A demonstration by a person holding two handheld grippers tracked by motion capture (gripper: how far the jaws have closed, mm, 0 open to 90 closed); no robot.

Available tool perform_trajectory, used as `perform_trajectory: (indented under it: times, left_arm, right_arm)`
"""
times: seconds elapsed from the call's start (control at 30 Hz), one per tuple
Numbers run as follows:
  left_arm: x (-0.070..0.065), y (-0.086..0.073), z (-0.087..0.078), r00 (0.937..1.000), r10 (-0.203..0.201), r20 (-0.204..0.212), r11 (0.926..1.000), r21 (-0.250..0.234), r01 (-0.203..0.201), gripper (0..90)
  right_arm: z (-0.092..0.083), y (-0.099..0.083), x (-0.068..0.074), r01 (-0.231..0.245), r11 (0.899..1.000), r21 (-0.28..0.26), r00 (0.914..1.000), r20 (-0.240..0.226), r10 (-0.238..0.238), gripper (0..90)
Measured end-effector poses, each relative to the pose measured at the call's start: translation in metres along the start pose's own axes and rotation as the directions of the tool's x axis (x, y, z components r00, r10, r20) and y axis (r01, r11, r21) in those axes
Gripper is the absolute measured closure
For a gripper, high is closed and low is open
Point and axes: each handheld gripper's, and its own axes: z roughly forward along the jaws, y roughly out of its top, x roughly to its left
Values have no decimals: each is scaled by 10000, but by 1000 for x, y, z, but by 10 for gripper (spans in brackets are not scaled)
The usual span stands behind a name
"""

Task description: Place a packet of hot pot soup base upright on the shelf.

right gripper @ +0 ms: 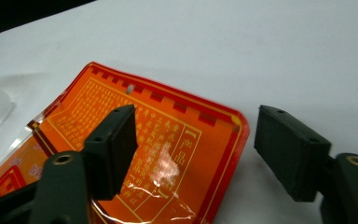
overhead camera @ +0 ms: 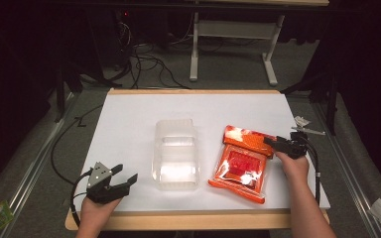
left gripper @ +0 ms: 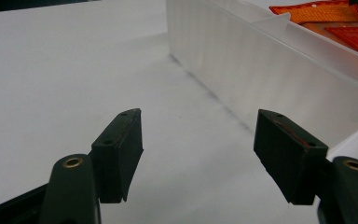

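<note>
The orange packet (overhead camera: 240, 162) lies flat on the white tabletop (overhead camera: 129, 119), just right of the clear plastic tray (overhead camera: 176, 154). The right gripper (overhead camera: 269, 142) sits at the packet's upper right corner — its jaws stand apart, one over the printed film and one beyond the edge, not pressing on it. The left gripper (overhead camera: 125, 174) rests near the tabletop's front left, jaws apart and holding nothing, pointed toward the tray's side wall.
</note>
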Motion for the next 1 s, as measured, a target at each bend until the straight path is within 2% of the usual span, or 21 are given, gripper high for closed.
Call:
perform_trajectory:
  times: [0.07, 0.1, 0.13, 0.17, 0.2, 0.3, 0.33, 0.4, 0.43, 0.47, 0.5, 0.53, 0.63, 0.83, 1.0]
  left_arm:
    - [0, 0, -1, 10000, -12, -16, 10000, 6, 12, 331]
    - [0, 0, -1, 10000, -76, -16, 10000, -25, 76, 331]
    - [1, 0, -2, 9998, -178, -22, 9998, -67, 178, 331]
    - [1, 0, -2, 9998, -178, -22, 9998, -67, 178, 331]
    - [1, 0, -2, 9995, -315, -53, 9994, -108, 315, 331]
    - [0, 0, -1, 9992, -402, -29, 9991, -163, 402, 331]
    - [-1, 0, 1, 9992, -388, -36, 9992, -126, 387, 332]
    - [-2, 1, 2, 9993, -375, -26, 9992, -109, 375, 332]
    - [-3, 1, 3, 9994, -348, -13, 9993, -106, 348, 332]
    - [-4, 1, 4, 9995, -331, 10, 9994, -101, 332, 331]
    - [-4, 2, 4, 9994, -338, 44, 9994, -106, 338, 331]
    - [-5, 2, 5, 9994, -355, 53, 9993, -108, 355, 332]
    - [-7, 2, 6, 9993, -353, 129, 9993, -120, 355, 331]
    - [-7, 2, 5, 9991, -408, 117, 9990, -185, 410, 327]
    - [-9, -3, 0, 9991, -398, 139, 9992, 45, 398, 302]
  right_arm:
    - [2, -2, -1, -28, 9997, 228, 9995, -304, 35, 383]
    - [2, -2, -1, -28, 9997, 228, 9995, -304, 35, 383]
    - [2, -2, 0, -172, 9995, 283, 9979, -620, 189, 400]
    - [2, -2, 0, -172, 9995, 283, 9979, -620, 189, 400]
    - [3, -3, 0, -343, 9985, 434, 9957, -850, 379, 440]
    - [2, -5, 1, -223, 9988, 441, 9971, -720, 254, 491]
    - [1, -5, 0, -251, 9987, 450, 9974, -658, 281, 588]
    - [-2, -6, -2, -154, 9990, 409, 9979, -619, 179, 667]
    - [-2, -6, -2, -154, 9990, 409, 9979, -619, 179, 667]
    - [-4, -7, -1, 83, 9991, 426, 9986, -529, -60, 746]
    - [-4, -7, -1, 83, 9991, 426, 9986, -529, -60, 746]
    - [-5, -7, -1, 252, 9987, 444, 9988, -440, -233, 791]
    - [-11, -9, 2, 487, 9986, 209, 9973, -564, -474, 900]
    - [-19, -4, 11, 1100, 9939, -110, 9926, -512, -1104, 900]
    - [-25, -1, 23, 1401, 9895, -365, 9892, -393, -1415, 900]
